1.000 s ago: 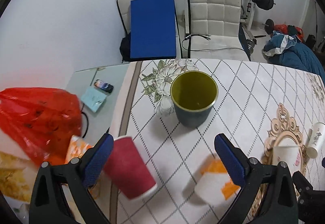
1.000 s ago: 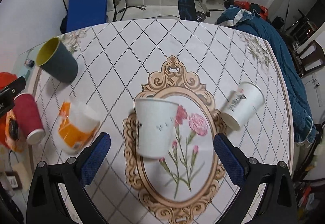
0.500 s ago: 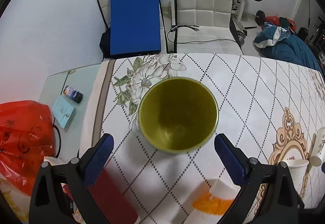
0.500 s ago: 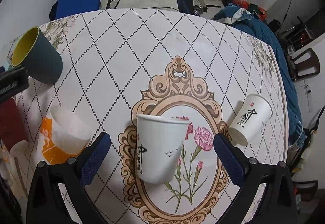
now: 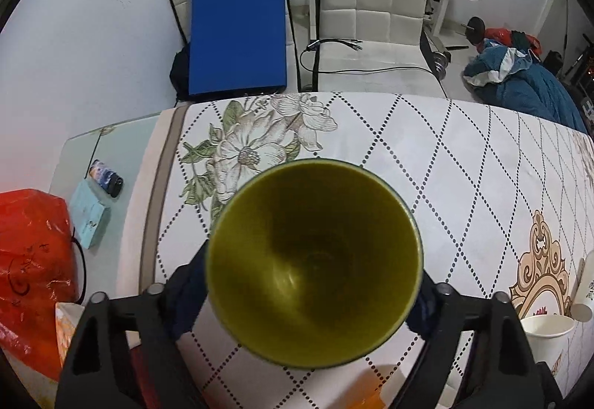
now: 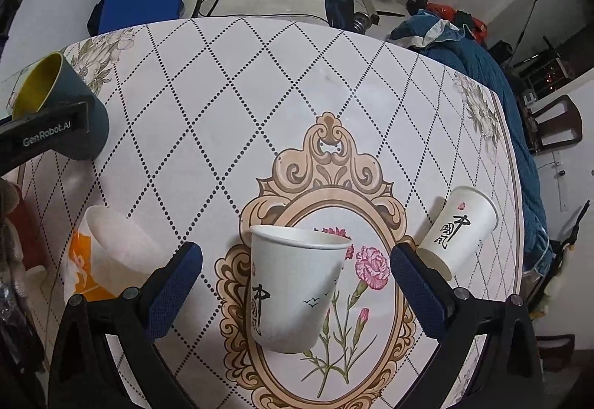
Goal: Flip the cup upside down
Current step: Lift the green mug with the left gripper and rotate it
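Tool closing around cup (right view: dark outside).

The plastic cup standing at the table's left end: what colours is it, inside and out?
Yellow-green inside, dark blue-grey outside; the right wrist view shows both best.

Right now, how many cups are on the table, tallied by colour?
White paper cups: 2 (upright, inverted)
Orange-and-white paper cup: 1
Dark blue cup, yellow-green inside: 1
Red cup: 1, mostly hidden
Total: 5
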{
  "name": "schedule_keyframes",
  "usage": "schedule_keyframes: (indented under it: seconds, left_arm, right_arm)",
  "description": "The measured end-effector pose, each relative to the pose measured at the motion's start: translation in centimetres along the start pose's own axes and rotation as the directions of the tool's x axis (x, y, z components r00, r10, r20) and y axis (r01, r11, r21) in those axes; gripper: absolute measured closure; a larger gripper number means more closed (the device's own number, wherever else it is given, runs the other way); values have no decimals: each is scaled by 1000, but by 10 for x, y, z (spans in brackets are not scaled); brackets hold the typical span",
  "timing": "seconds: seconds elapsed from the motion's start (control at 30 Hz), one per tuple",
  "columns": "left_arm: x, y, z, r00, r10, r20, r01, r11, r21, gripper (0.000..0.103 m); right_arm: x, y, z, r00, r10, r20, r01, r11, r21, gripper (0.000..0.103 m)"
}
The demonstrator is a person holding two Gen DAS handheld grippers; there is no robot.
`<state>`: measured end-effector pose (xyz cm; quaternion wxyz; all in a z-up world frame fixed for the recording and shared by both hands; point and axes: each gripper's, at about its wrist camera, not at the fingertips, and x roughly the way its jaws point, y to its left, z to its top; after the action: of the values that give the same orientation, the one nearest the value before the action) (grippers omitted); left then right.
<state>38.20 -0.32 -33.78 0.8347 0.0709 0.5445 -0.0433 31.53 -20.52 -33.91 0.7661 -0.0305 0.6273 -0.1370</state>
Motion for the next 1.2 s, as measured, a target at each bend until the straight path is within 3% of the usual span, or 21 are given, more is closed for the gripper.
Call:
schedule_keyframes:
  seconds: [0.07, 0.6, 0.9, 1.2]
  left_arm:
    - [1, -3, 0, 1000, -11, 6, 11, 1000, 8, 34]
    - [-2, -2, 8, 998, 2, 55, -1, 1000, -13, 36]
    - [-45, 1, 11, 996, -28, 88, 30, 999, -30, 36]
    - [-108, -2, -15, 995, -95, 44, 96, 995, -22, 36]
  right_arm:
    - [0, -2, 0, 1000, -1, 0, 1, 1000, 4, 0]
    - [-13, -14, 2, 1000, 4, 25, -5, 999, 32, 0]
    - [-23, -27, -8, 999, 14, 40, -16, 999, 52, 0]
    - [-42, -60, -37, 998, 35, 56, -40, 995, 86, 0]
